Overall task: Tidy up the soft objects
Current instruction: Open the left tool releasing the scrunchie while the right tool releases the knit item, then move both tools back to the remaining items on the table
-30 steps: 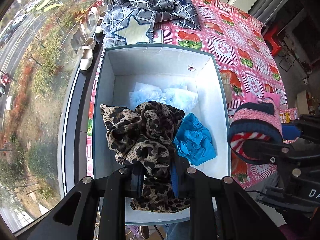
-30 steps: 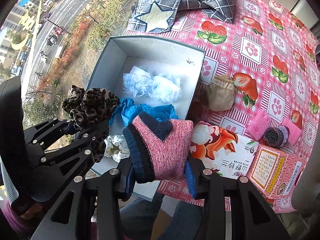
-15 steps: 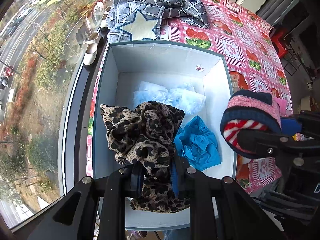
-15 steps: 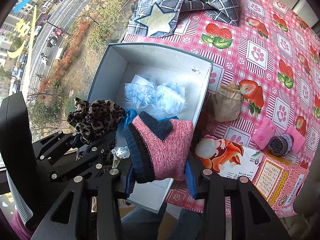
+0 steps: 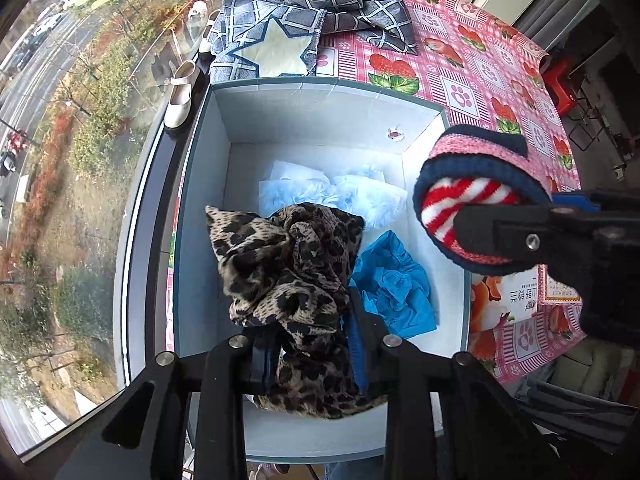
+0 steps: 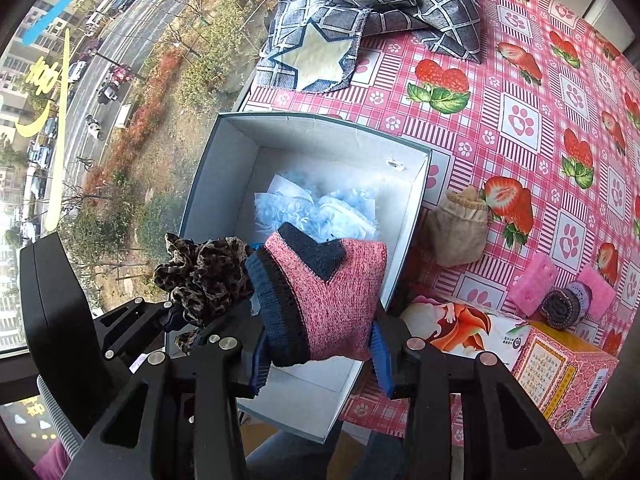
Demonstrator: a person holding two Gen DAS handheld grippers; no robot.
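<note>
My left gripper is shut on a leopard-print scrunchie and holds it over the open grey box. My right gripper is shut on a pink and navy knit sock, above the box's right wall. The sock shows in the left wrist view with red and white stripes inside. In the box lie a pale blue fluffy item and a bright blue scrunchie.
On the pink strawberry tablecloth lie a grey checked cloth with a star, a beige pouch, pink sponges with a rolled dark item and a printed carton. A window runs along the left.
Both grippers have moved further over the box with their loads. The sock now hangs above the box's right side, closer to the leopard scrunchie.
</note>
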